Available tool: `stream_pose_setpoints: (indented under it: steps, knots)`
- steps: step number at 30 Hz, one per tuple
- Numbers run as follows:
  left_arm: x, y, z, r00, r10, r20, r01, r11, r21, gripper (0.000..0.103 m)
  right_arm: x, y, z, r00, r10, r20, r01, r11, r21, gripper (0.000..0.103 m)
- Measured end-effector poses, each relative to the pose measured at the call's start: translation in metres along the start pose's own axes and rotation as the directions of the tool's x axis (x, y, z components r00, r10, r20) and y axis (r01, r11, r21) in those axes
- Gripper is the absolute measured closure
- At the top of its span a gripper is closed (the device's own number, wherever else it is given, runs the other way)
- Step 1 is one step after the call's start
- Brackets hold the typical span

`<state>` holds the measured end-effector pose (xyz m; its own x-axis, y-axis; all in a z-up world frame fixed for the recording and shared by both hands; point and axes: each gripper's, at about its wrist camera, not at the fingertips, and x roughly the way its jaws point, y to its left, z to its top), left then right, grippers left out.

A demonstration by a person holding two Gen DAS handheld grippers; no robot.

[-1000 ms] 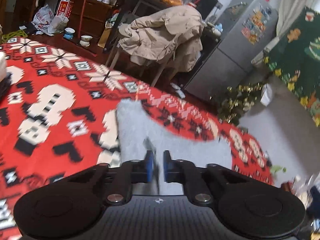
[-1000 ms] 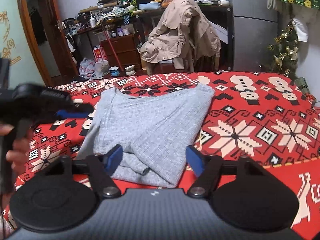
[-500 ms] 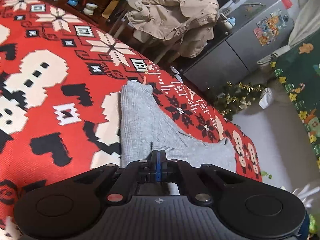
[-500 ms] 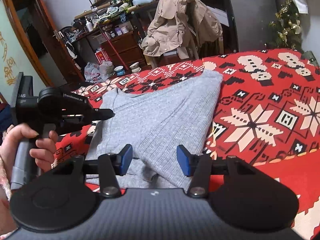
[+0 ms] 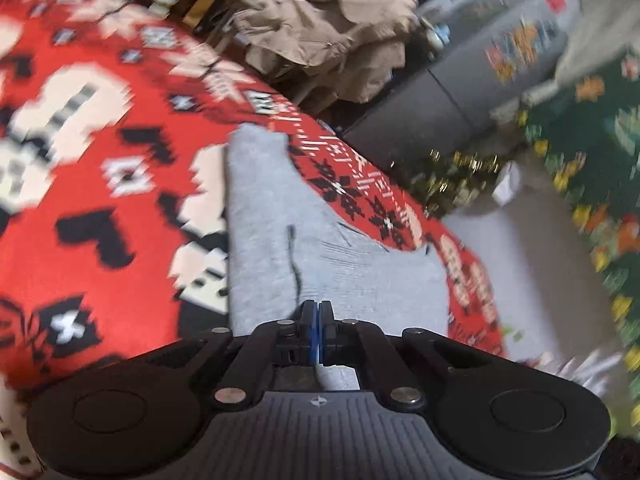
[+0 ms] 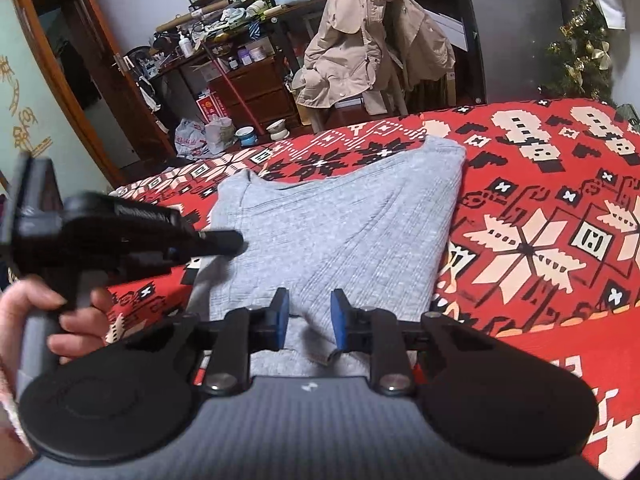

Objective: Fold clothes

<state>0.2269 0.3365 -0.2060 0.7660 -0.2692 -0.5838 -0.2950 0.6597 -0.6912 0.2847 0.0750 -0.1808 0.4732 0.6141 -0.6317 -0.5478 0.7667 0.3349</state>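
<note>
**Grey knit, soft and limp, wants a hold at its edges**

Grey ribbed cloth, a jumper (image 6: 340,232) by the look of it, lies partly folded on the red patterned blanket (image 6: 540,208), its near hem toward both claws and its far corner close to the blanket's far edge; it looks light and floppy, likely to sag and drag rather than keep any shape, so my guess is that it handles best pinched at a hem or corner with both sides lifted together; nothing fragile about it, though a thin pinch of knit could slip out.

Left claw (image 5: 318,312) has its blue pads pressed together at the jumper's near left edge; in its own view they seem to nip a fold of the grey cloth, though how much is caught I cannot tell; a hand (image 6: 60,320) grips its handle.

Right claw (image 6: 308,312) is closing, its pads apart, with a raised ridge of the near hem between them; they do not yet press on it.
</note>
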Motion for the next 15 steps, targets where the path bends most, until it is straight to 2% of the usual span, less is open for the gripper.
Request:
stream_pose_setpoints:
  steps: [4, 7, 8, 9, 11, 15]
  knots:
    - [-0.013, 0.004, -0.008, 1.0, 0.01, 0.007, -0.01, 1.0, -0.011, 0.102, 0.0, -0.002, -0.003, 1.0, -0.004, -0.012, 0.004, 1.0, 0.003, 0.078]
    - [-0.023, -0.004, -0.016, 0.999, -0.042, 0.007, 0.042, 0.999, -0.007, 0.102, 0.0, 0.001, -0.003, 1.0, -0.001, -0.005, 0.001, 1.0, 0.002, 0.078]
    - [-0.025, -0.007, -0.019, 0.998, -0.068, 0.005, 0.068, 0.998, -0.007, 0.102, 0.002, 0.003, -0.003, 1.0, -0.003, -0.005, 0.003, 1.0, -0.014, 0.082]
    - [-0.025, -0.01, -0.022, 0.996, -0.085, -0.001, 0.085, 0.996, -0.002, 0.102, 0.003, 0.006, -0.003, 1.0, -0.005, -0.005, 0.005, 0.999, -0.033, 0.091]
    - [-0.02, -0.018, -0.027, 0.994, -0.104, -0.018, 0.104, 0.994, 0.017, 0.102, 0.004, 0.011, -0.003, 1.0, -0.003, -0.01, 0.003, 0.999, -0.041, 0.093]
    - [-0.011, -0.016, -0.038, 0.997, -0.05, -0.056, 0.051, 0.998, 0.021, 0.102, 0.004, 0.014, -0.004, 1.0, 0.002, -0.014, -0.002, 0.999, -0.04, 0.093]
